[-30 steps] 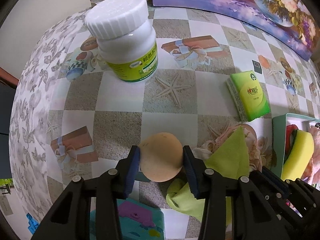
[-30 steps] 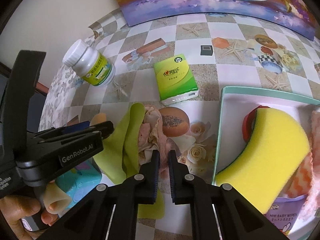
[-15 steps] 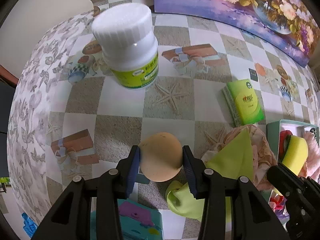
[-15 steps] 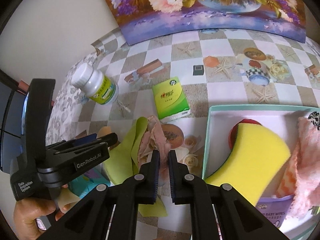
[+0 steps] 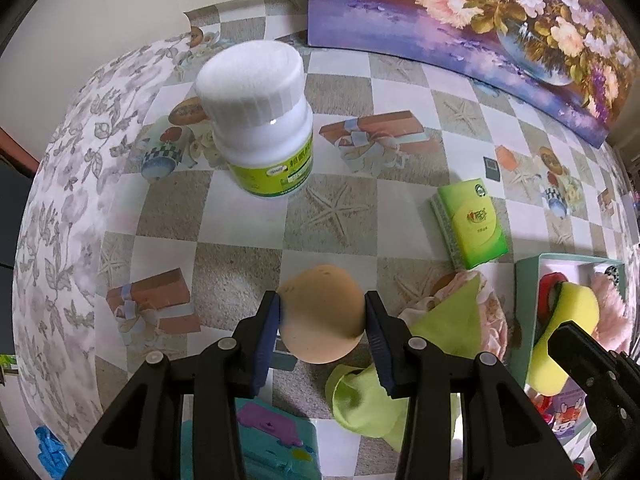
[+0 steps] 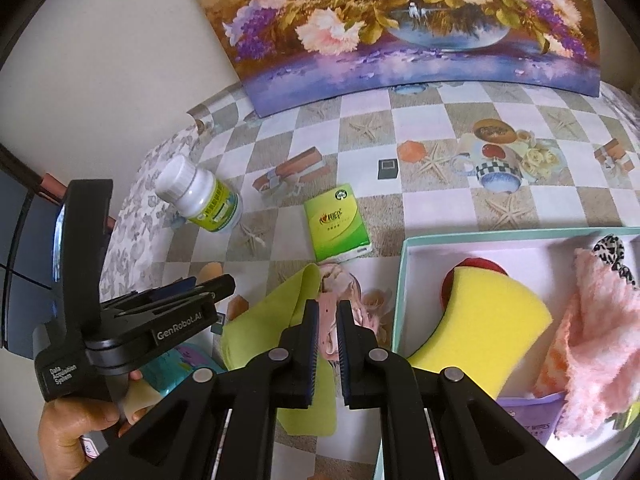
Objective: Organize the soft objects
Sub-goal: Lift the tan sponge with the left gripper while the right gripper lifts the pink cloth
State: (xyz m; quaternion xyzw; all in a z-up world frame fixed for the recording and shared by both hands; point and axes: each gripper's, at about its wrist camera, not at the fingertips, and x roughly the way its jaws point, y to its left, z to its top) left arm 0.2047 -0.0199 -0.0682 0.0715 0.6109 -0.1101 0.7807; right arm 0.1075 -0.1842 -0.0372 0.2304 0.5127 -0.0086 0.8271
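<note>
The tan sponge ball (image 5: 322, 314) sits squeezed between the blue pads of my left claw (image 5: 322, 316), held up above the checked tabletop (image 5: 240, 236), and the place I judge it belongs, the teal box (image 6: 404, 280), lies off to that claw's right. In the box already are the yellow sponge (image 6: 492, 320) and a fluffy pink cloth (image 6: 596, 328), so the ball has to travel rightward, across the green cloth (image 5: 452, 316) and the pink floral cloth (image 5: 492, 320) that lie heaped between. My right claw (image 6: 328, 332) is the nearer of the two to the box; its jaws are drawn almost together with a fold of the pink floral cloth (image 6: 332, 320) in the narrow gap, and I take it to be pinching that fold, though the contact itself is partly hidden by the pads. The green cloth (image 6: 272, 320) runs away from that claw toward the far left, its long axis slanting. The left wrist view gives me the ball's grip clearly, but only a sliver of the box at its right edge. The right wrist view opens the box interior fully and shows the left claw's black body (image 6: 132, 320) from the side, yet hardly any of the ball. Farther out stand a white bottle (image 5: 258, 120) and a green tissue pack (image 5: 472, 224), both left alone, I judge.
</note>
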